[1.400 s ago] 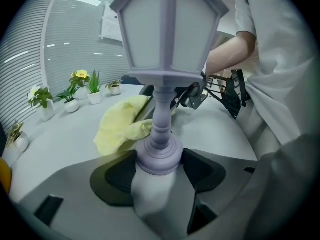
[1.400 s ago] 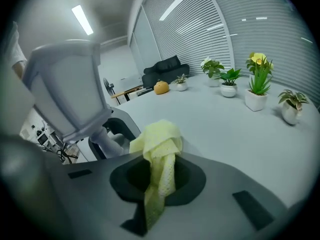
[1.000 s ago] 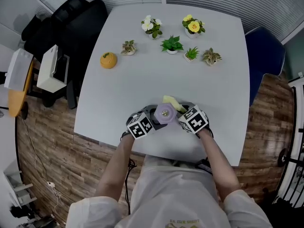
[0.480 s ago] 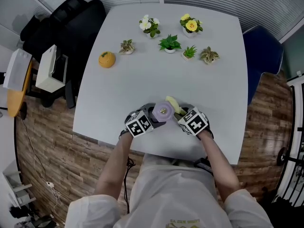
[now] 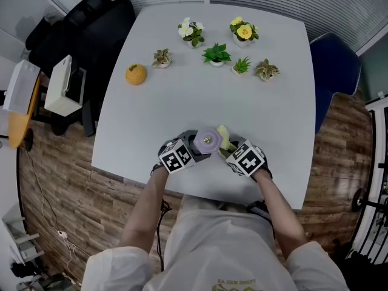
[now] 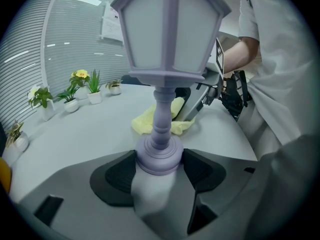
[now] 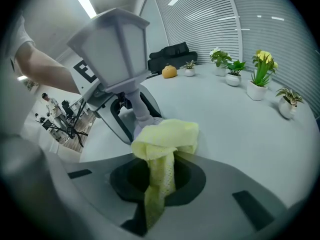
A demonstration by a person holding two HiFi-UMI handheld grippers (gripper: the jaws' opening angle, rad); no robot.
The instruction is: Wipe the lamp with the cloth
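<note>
A lilac lantern-shaped lamp [image 5: 207, 142] stands upright near the table's front edge. My left gripper [image 6: 159, 170] is shut on its round base [image 6: 159, 156], with the stem and lantern head [image 6: 170, 31] rising in front of the camera. My right gripper [image 7: 159, 176] is shut on a yellow cloth [image 7: 165, 144], whose bunched end lies against the lamp's stem [image 7: 141, 115] low down, below the lantern head [image 7: 112, 44]. In the head view the cloth [image 5: 224, 137] shows just right of the lamp, between the two marker cubes [image 5: 177, 157] [image 5: 246, 158].
Several small potted plants [image 5: 217, 54] and an orange pumpkin-like ornament [image 5: 136, 74] stand along the far part of the white table [image 5: 182, 102]. A black bag [image 5: 85, 23] and a white box [image 5: 63, 86] sit left of the table, a blue chair [image 5: 333, 71] to its right.
My right gripper has drawn the cloth from behind the lamp round towards its right side and nearer the person. The left gripper and the lamp have stayed put.
</note>
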